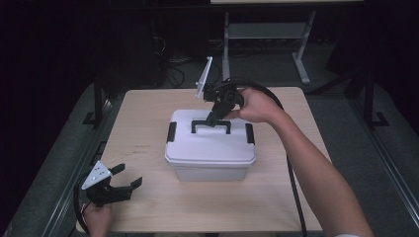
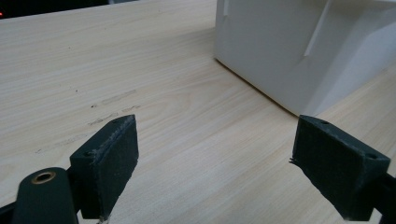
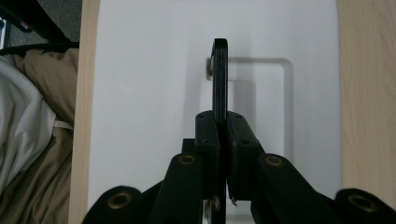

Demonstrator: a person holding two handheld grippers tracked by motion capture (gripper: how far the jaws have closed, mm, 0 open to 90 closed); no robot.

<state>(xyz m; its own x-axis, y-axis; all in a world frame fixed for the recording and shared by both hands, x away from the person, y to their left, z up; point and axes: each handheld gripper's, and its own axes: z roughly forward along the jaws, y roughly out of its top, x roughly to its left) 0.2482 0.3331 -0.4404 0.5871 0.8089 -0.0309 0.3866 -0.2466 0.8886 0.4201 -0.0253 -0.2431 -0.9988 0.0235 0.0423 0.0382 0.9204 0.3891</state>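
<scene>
A white plastic box (image 1: pixel 210 148) with a lid, two black side latches and a black carry handle (image 1: pixel 211 125) stands in the middle of the wooden table (image 1: pixel 148 197). My right gripper (image 1: pixel 215 118) reaches down from the far side and is shut on the handle, which stands upright. In the right gripper view the jaws clamp the thin black handle (image 3: pixel 220 79) edge-on above the white lid (image 3: pixel 140 93). My left gripper (image 1: pixel 126 177) rests open near the table's front left corner. Its pads (image 2: pixel 114 154) face the box's white side wall (image 2: pixel 280 51), well apart from it.
Black latches (image 1: pixel 171 132) sit on the lid's left and right ends. A grey table frame (image 1: pixel 257 34) and cables lie on the dark floor behind. Bare wood (image 2: pixel 140 70) lies between my left gripper and the box. The person's clothing (image 3: pixel 28 130) lies past the table's near edge.
</scene>
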